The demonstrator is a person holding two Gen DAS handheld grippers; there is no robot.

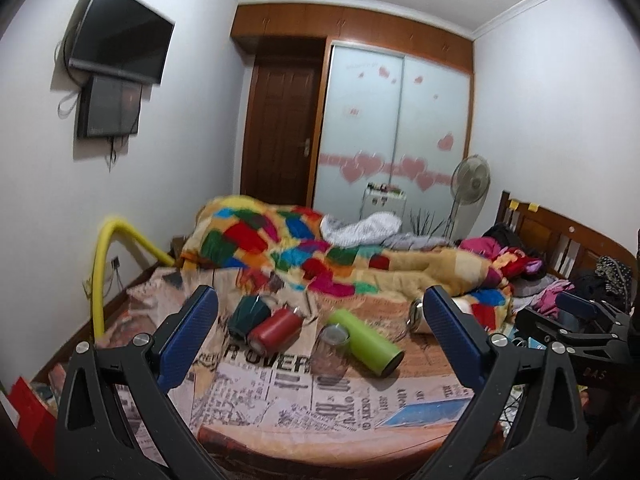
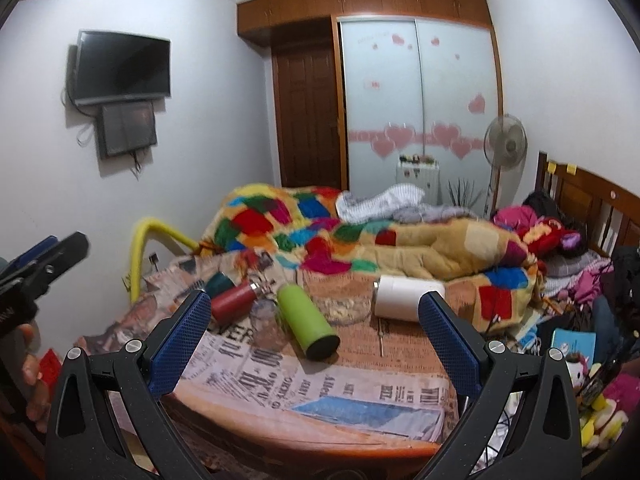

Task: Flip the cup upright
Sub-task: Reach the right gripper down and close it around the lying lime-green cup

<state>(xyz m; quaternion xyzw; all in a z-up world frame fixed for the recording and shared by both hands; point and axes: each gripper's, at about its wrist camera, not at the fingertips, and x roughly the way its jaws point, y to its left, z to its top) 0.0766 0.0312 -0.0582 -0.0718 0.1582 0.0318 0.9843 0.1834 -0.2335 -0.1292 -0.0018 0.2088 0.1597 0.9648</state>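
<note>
Several cups lie on their sides on a newspaper-print cloth on a round table (image 1: 360, 436). A dark green cup (image 1: 249, 314), a red cup (image 1: 274, 330), a clear glass (image 1: 330, 352), a lime green bottle (image 1: 366, 340) and a white cup (image 1: 418, 314) show in the left wrist view. The right wrist view shows the dark green cup (image 2: 218, 282), red cup (image 2: 232, 302), clear glass (image 2: 269, 322), lime bottle (image 2: 306, 320), a glass bowl (image 2: 346, 308) and the white cup (image 2: 408, 298). My left gripper (image 1: 318, 326) is open and empty, short of the cups. My right gripper (image 2: 314, 328) is open and empty.
A bed with a patchwork blanket (image 1: 320, 248) lies behind the table. A yellow tube (image 1: 106, 264) arches at the left. A fan (image 1: 470, 180), wardrobe (image 1: 394, 132) and wall TV (image 1: 120, 34) stand behind. Clutter (image 2: 592, 320) lies at the right.
</note>
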